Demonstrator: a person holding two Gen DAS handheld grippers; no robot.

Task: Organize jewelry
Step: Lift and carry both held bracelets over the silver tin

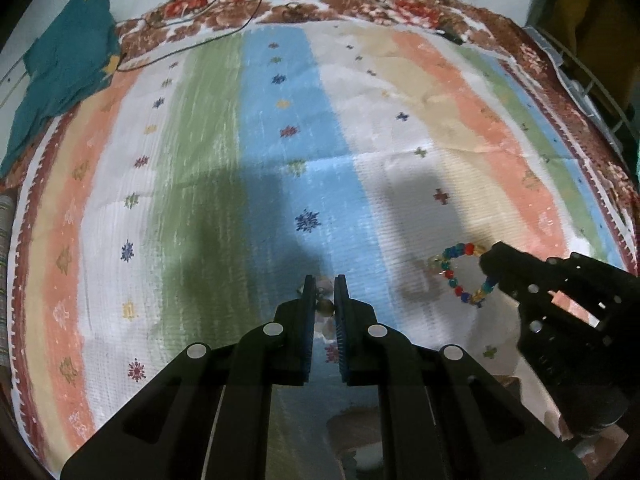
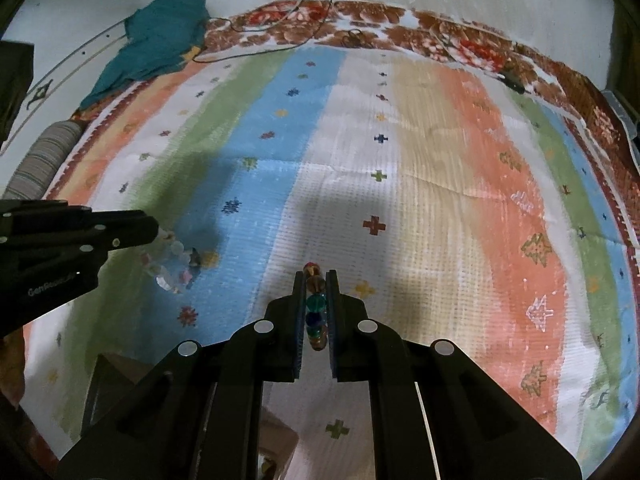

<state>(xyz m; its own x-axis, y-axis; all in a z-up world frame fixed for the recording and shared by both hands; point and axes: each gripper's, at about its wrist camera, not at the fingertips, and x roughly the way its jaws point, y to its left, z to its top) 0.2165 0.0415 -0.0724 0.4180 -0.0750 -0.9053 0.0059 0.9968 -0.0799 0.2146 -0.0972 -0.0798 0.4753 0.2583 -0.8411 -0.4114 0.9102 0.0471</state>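
Two claws over a striped mat [image 1: 400,128], both raised off it and pointing steeply down. Far left in the left wrist view: a teal cloth [image 1: 64,68] bunched at the mat's corner, thin dark cables [image 1: 240,24] trailing across the floral border beside it. Lower centre of that view: left claw [image 1: 323,296] clamped together on a clear bead bracelet [image 1: 325,305], one brownish bead showing in the narrow slit between the blue pads, the rest hidden or blurred behind the fingers. Seen from the right wrist view, the same left claw [image 2: 158,230] entering from the left edge, pale translucent beads [image 2: 172,264] dangling below its tip over the green and blue stripes, apparently clear of the mat. Further right in the left wrist view: a multicoloured bead bracelet [image 1: 460,268] hanging as an open loop off the tip of the right claw [image 1: 490,270], over the white stripe, its shadow on the mat just left of it. Centre of the right wrist view: right claw [image 2: 316,280] pinched shut on that bracelet [image 2: 315,308], red, amber, green and blue beads stacked in a line between the pads. Far left edge there: a rolled striped fabric [image 2: 44,156], just beside the mat's border.
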